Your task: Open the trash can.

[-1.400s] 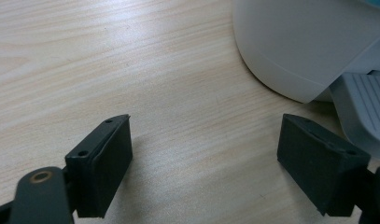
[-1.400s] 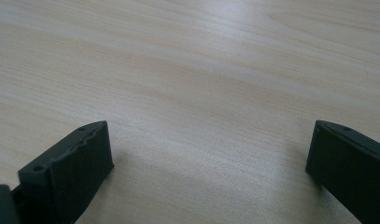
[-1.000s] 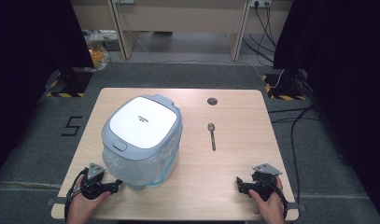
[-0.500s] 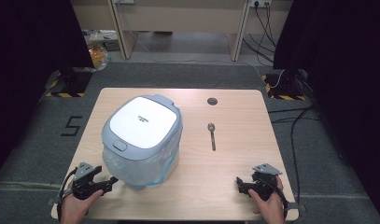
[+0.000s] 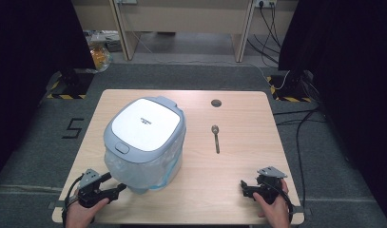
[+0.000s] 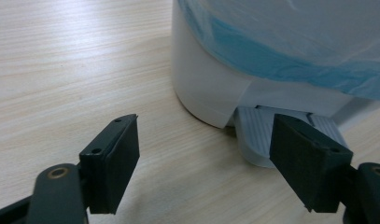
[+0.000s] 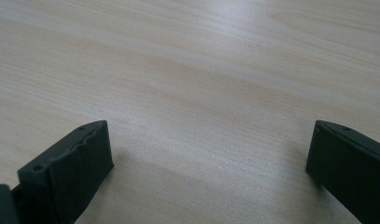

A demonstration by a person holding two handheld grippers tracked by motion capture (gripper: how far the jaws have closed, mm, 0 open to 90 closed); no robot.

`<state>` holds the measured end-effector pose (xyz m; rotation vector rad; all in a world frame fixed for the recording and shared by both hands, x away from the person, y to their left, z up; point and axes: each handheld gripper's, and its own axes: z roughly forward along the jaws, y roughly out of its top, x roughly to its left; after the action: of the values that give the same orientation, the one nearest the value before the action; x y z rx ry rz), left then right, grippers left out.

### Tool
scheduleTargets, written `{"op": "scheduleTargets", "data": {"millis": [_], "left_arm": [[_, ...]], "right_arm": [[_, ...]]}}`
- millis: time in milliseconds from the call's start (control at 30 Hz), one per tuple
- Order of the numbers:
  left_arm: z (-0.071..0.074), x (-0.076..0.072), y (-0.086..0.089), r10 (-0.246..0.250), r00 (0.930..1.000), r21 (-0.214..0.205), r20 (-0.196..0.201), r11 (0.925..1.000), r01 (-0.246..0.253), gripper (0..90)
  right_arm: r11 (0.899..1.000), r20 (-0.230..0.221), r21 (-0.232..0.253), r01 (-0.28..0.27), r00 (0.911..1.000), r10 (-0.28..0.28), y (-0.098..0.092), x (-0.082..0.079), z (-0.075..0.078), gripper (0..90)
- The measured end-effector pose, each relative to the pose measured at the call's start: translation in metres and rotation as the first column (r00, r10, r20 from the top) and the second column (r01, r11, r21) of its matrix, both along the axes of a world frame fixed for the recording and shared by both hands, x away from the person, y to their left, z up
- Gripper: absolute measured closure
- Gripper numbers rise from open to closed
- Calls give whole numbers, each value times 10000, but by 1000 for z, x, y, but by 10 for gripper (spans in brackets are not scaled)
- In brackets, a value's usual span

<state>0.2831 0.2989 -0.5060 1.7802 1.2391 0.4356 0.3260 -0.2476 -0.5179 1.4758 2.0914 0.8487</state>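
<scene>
Left tongs point(image 5: 116, 186) drawn back slightly toward the worktop's point(image 5: 238, 118) near edge, jaws just narrowing yet spread with nothing between, tips just beside the pedal bin's point(image 5: 144, 140) grey pedal point(image 6: 253, 135), right tongs point(image 5: 243, 186) spread, spoon point(image 5: 215, 137) beyond.

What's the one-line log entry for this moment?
left gripper: open, jaws just closing, nothing between, near bin pedal | right gripper: open, on table | spoon: untouched
</scene>
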Motion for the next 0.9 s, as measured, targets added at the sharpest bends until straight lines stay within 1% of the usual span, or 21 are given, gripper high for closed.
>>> {"op": "scheduleTargets", "data": {"millis": [100, 167, 233, 300, 367, 400, 433, 567, 600, 700, 733, 767, 833, 867, 900], "left_arm": [[0, -1, -5, -188, 9998, 8, 107, 9998, 188, 269], [0, -3, -10, -361, 9991, 43, 222, 9993, 360, 316], [0, -4, -14, -555, 9982, 47, 220, 9985, 554, 348], [0, -5, -17, -773, 9967, 111, 260, 9970, 770, 395], [-1, -5, -20, -921, 9954, 190, 265, 9956, 916, 423], [-1, -6, -21, -1004, 9946, 171, 279, 9948, 999, 453], [-1, -6, -21, -1004, 9946, 171, 279, 9948, 999, 461], [-2, -7, -26, -1276, 9914, 226, 299, 9917, 1269, 497], [-2, -7, -27, -1317, 9909, 159, 286, 9912, 1313, 507], [-2, -7, -29, -1308, 9907, 346, 368, 9910, 1295, 521], [-2, -7, -29, -1306, 9906, 351, 394, 9910, 1293, 526], [-2, -8, -29, -1300, 9904, 340, 478, 9911, 1285, 529], [-2, -8, -30, -1299, 9898, 525, 585, 9905, 1269, 551], [-2, -9, -31, -1291, 9892, 518, 691, 9907, 1257, 551], [-2, -9, -31, -1291, 9892, 518, 691, 9907, 1257, 552]], "right_arm": [[10000, 7, 12, 12, 10000, -12, 0, 0, 0, 3], [10000, 13, -9, -10, 10000, 10, 0, 0, 0, 3], [10000, 17, 1, -6, 10000, 6, 0, 0, 0, 3], [10000, 8, -3, -5, 10000, 5, 0, 0, 0, 4], [10000, 11, 2, -5, 10000, 5, 0, 0, 0, 3], [10000, 8, 11, 1, 10000, -1, 0, 0, 0, 3], [10000, 8, 11, 1, 10000, -1, 0, 0, 0, 3], [10000, -14, -9, -24, 10000, 24, 0, 0, 0, 3], [10000, -8, 4, -17, 10000, 17, 0, 0, 0, 3], [10000, -13, -9, -34, 10000, 34, 0, 0, 0, 3], [10000, -5, -4, -35, 10000, 35, 0, 0, 0, 3], [10000, -13, 3, -26, 10000, 26, 0, 0, 0, 4], [10000, -12, 2, -26, 10000, 26, 0, 0, 0, 3], [10000, -16, 6, -22, 10000, 22, 0, 0, 0, 3], [10000, -16, 6, -22, 10000, 22, 0, 0, 0, 3]]}}
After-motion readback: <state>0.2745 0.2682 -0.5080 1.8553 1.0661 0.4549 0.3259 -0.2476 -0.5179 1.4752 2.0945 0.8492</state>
